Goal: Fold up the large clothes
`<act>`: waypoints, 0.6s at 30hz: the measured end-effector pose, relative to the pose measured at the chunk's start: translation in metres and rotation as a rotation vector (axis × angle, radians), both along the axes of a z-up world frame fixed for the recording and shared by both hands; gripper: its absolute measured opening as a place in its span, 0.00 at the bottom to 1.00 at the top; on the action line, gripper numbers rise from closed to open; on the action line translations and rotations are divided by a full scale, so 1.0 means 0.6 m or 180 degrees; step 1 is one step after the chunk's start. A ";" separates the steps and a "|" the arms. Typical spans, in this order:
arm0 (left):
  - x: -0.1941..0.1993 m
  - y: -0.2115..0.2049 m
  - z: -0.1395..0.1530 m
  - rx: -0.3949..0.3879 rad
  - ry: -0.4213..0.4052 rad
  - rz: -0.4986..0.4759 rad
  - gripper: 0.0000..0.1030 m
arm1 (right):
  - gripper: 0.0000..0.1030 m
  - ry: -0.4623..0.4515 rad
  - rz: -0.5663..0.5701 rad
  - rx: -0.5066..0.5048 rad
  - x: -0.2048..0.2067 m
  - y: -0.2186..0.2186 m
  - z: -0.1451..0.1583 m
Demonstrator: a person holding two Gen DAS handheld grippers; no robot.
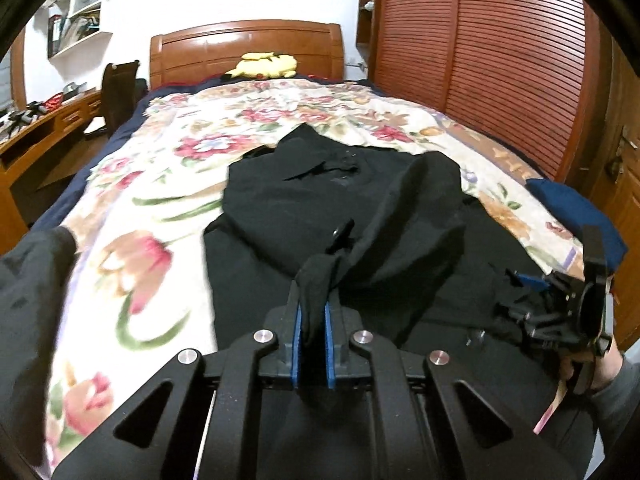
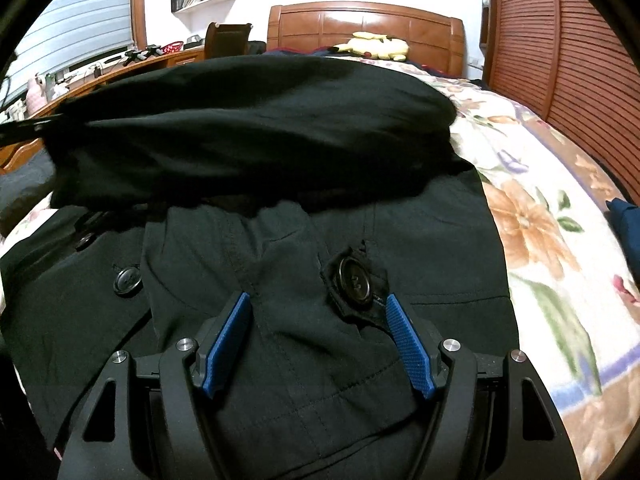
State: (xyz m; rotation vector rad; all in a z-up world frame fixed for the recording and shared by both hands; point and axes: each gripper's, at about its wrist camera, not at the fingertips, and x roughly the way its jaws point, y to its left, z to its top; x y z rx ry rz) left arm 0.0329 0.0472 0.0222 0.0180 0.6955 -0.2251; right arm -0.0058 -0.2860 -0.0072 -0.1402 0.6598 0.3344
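The left gripper [image 1: 313, 312] is pinching a fold of the black coat [image 1: 360, 208] and holds it lifted, while the right gripper [image 2: 318, 344] is spread wide above the coat's buttoned front. The coat lies across the near end of the bed [image 1: 160, 152]. A yellow toy [image 1: 266, 65] rests at the headboard.

We're in a home bedroom: a bed [image 1: 120, 216] under a floral quilt [image 1: 168, 168], glossy wooden headboard [image 1: 248, 46] behind it, a yellow plush toy [image 1: 266, 66] at the head, a louvred wooden wardrobe [image 1: 480, 60] along one side, a wooden desk [image 1: 44, 128] and white wall shelves [image 1: 80, 12] opposite.
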 end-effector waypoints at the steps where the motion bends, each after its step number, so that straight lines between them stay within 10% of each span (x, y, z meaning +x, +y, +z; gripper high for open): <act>1: -0.004 0.004 -0.004 0.0006 0.0015 0.0011 0.09 | 0.70 0.0000 0.0002 -0.0001 0.000 0.000 0.000; 18: -0.065 0.029 -0.011 0.0099 0.0008 0.0118 0.16 | 0.71 0.0068 0.0008 0.0040 -0.008 -0.014 0.024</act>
